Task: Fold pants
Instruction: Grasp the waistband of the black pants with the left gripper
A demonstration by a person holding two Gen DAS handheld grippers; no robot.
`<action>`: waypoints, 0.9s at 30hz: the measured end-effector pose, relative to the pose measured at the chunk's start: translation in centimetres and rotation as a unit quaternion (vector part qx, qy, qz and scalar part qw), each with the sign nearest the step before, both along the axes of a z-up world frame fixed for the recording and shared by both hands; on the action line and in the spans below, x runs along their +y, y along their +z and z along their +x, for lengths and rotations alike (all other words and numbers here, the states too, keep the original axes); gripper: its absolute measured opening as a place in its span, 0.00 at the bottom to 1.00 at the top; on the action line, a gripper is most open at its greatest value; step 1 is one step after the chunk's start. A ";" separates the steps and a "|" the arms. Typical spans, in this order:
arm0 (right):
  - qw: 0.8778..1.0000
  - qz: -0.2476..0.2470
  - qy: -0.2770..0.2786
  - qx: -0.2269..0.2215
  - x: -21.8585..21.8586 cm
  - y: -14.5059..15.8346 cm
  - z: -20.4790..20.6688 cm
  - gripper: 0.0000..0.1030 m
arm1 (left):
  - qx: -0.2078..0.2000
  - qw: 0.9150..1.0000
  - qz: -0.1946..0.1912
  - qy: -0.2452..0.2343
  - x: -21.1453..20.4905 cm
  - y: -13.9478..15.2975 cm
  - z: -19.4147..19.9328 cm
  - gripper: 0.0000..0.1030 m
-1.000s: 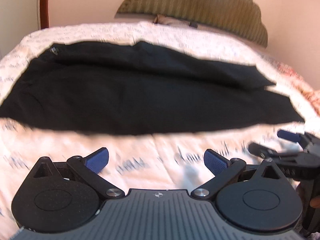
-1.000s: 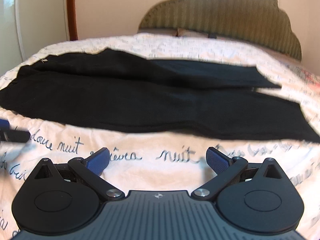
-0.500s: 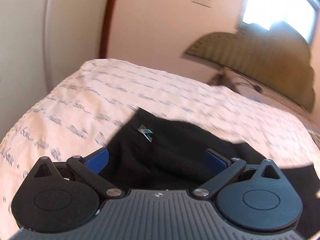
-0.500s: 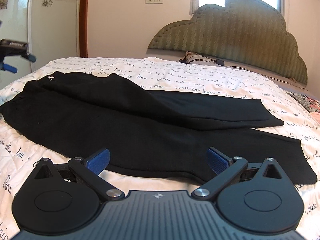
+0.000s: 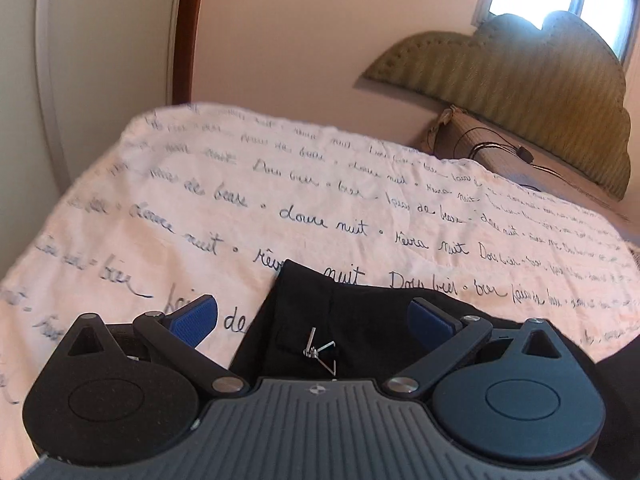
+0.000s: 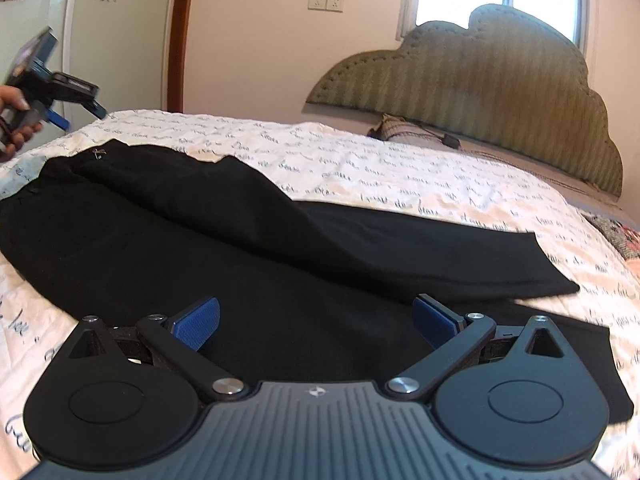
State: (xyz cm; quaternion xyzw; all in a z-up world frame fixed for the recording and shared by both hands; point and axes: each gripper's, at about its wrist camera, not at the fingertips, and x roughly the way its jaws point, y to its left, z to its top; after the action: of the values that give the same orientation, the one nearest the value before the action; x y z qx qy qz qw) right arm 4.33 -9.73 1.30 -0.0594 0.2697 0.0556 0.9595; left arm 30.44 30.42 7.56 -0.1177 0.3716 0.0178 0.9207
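Black pants (image 6: 248, 248) lie spread across the bed, waist to the left and both legs running right, the far leg partly overlapped. In the left wrist view the waist corner (image 5: 320, 320) with a small metal clasp (image 5: 316, 346) sits between the fingers of my left gripper (image 5: 314, 316), which is open just above it. My right gripper (image 6: 316, 316) is open over the nearer leg, close to the fabric. In the right wrist view the left gripper (image 6: 76, 108) shows at the far left, held by a hand (image 6: 16, 116) beyond the waist.
The white bedspread (image 5: 280, 200) with dark script writing covers the bed. A green padded headboard (image 6: 480, 108) stands against the far wall, with a pillow and a cable (image 5: 504, 152) below it. A brown door frame (image 6: 178, 32) is at the left.
My left gripper swung from the bed's near side to the waist corner at the left. My right gripper moved forward from the bedspread over the nearer leg. Both stayed open.
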 end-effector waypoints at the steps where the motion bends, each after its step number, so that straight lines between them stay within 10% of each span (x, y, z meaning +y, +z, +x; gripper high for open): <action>1: 1.000 -0.001 0.001 -0.002 0.1 0.1 0.2 1.00 | 0.008 1.000 -0.022 0.000 0.8 -0.6 0.7 0.99; 9: 1.000 -0.005 0.003 0.010 0.6 -0.1 1.1 1.00 | 0.066 0.980 -0.187 -0.008 3.8 -5.1 4.9 0.99; 17: 0.999 0.007 0.034 0.003 0.8 1.6 4.2 1.00 | 0.063 0.985 -0.159 -0.028 3.4 -5.8 6.3 0.90; 20: 0.998 -0.001 0.057 -0.010 1.2 2.9 6.0 1.00 | 0.074 0.993 -0.086 -0.028 2.7 -5.3 6.4 0.42; 27: 0.989 0.016 0.145 -0.036 2.1 5.2 11.9 1.00 | 0.006 0.997 -0.047 -0.061 1.9 -3.4 3.8 0.23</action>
State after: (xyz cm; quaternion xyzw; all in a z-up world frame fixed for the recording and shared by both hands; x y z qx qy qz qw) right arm 16.21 -7.66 6.48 -0.0849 0.2223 0.1959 0.9513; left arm 34.26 32.37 4.19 -0.1378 0.3838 -0.0551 0.9114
